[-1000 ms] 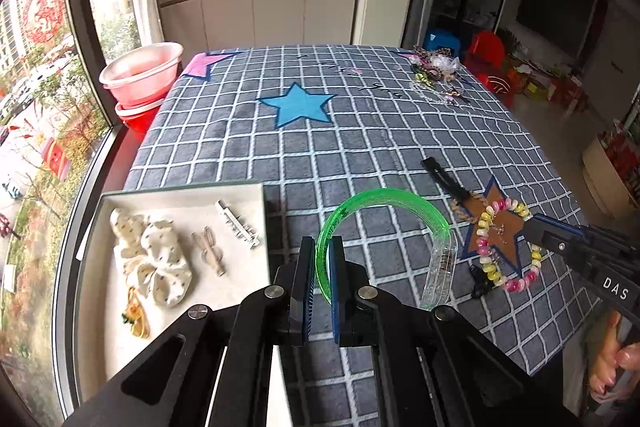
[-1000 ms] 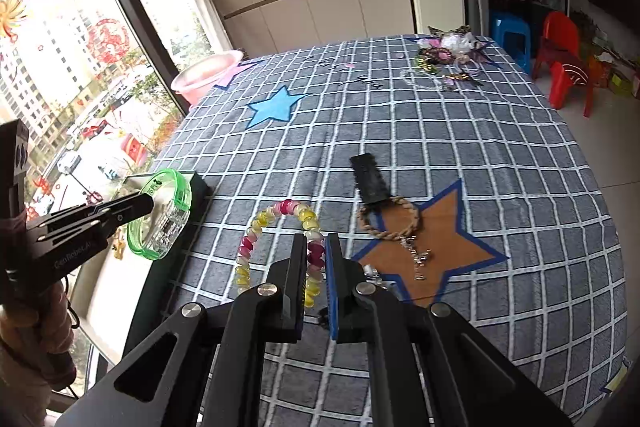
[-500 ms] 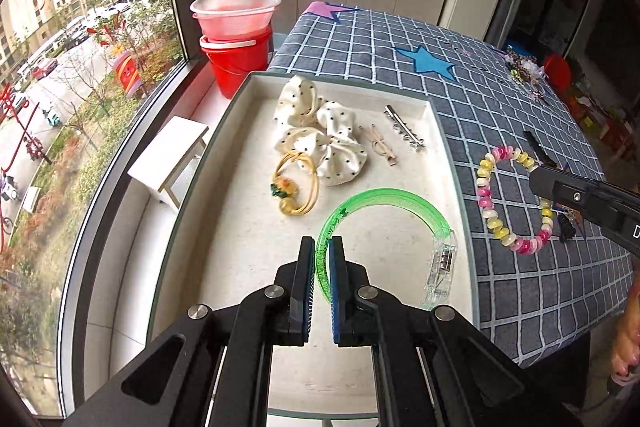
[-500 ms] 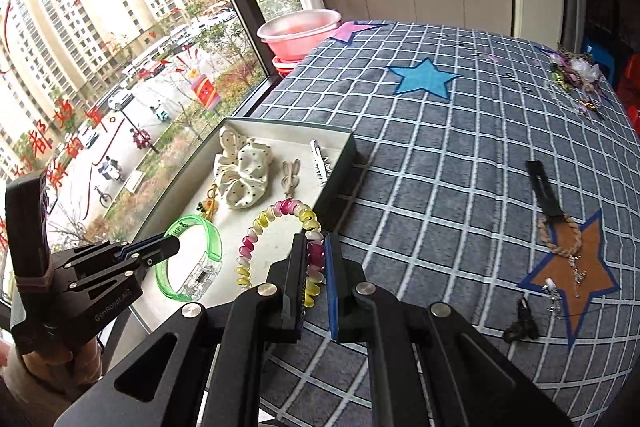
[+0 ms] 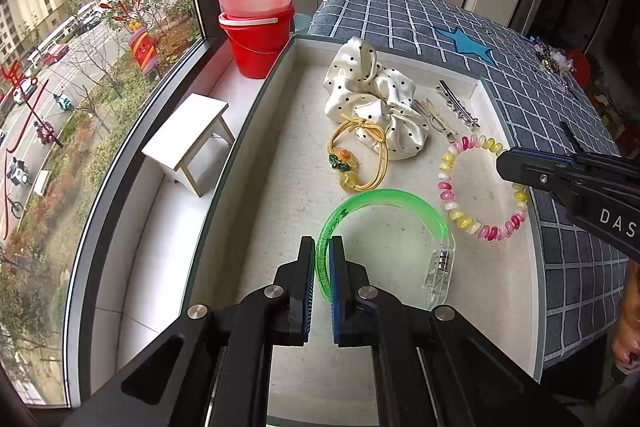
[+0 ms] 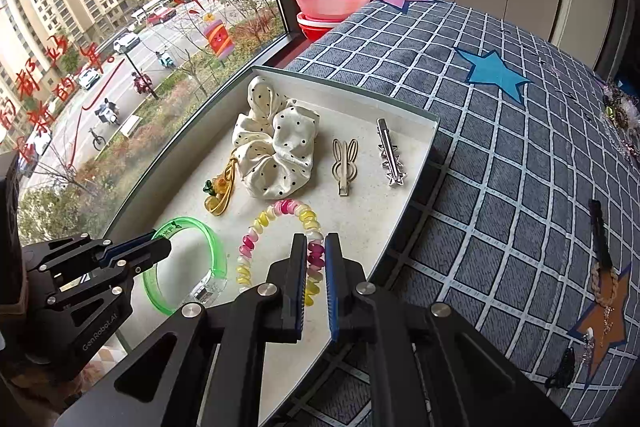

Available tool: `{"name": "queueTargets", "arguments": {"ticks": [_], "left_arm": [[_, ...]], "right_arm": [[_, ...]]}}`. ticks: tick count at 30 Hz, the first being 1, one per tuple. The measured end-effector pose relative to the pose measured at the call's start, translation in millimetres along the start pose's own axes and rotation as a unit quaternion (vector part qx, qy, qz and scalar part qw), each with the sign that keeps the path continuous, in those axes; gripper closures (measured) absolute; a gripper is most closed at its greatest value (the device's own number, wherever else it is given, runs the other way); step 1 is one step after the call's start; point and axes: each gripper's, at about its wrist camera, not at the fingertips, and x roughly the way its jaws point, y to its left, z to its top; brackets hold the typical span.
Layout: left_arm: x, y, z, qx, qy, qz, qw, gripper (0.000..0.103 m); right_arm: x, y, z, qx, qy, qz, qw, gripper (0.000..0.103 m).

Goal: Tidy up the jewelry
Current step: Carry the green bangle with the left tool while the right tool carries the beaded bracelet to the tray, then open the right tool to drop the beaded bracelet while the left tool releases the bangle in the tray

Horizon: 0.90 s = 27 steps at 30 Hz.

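Since the earlier frames both grippers have swung from over the checked worktop to above the tray (image 5: pixel 535 267) by the window, each carrying its piece along. The left gripper (image 5: pixel 322 267) is clamped on the rim of the green bangle (image 5: pixel 384 197), which hangs out in front of it over the near part of the tray. The right gripper (image 6: pixel 316 267) is clamped on the bead bracelet (image 6: pixel 256 235), held just beside the bangle, near the tray's worktop-side edge.

The risks lie mostly in the release. Whether either piece touches the tray floor cannot be told; if let go from a height, the rigid bangle could roll or bounce toward the low rim, and the window side drops to a sill. The bracelet hangs close to the rim, so opening there may leave it draped over the edge or slipping onto the cloth. The two loops nearly overlap, so a joint drop could tangle them or land one on the other. The yellow tie (image 5: pixel 360 163) and scrunchie (image 5: pixel 372 103) sit just beyond, and a further push could shove them. The clips (image 6: pixel 366 157) look safely apart.
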Motion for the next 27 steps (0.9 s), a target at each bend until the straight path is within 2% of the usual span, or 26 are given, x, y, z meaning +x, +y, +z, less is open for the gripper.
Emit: {"name": "queueTargets", "arguments": {"ticks": [6,11,17,25,27], "left_arm": [[2.9,-3.4,11.1,0.010,-0.009,0.015,0.9998,0.089],[7.9,-6.8,16.6,0.011,-0.006,0.025,0.9996,0.089],[12.2,-7.6,14.0,0.013,-0.003,0.033,0.9994,0.089],[3.4,-12.0,15.0,0.014,-0.012,0.044,0.9988,0.089],[-0.7,-14.6,17.1,0.016,-0.018,0.048,0.9985,0.089]], "right_arm": [[16.0,-2.0,13.5,-0.013,0.007,-0.029,0.999,0.094],[31.5,-1.3,19.4,-0.017,0.020,-0.037,0.999,0.094],[45.6,-2.2,15.3,-0.017,0.040,-0.038,0.998,0.093],[44.5,-0.1,15.7,-0.021,0.040,-0.032,0.998,0.093],[36.0,-1.8,15.6,-0.015,0.029,-0.027,0.999,0.087]]}}
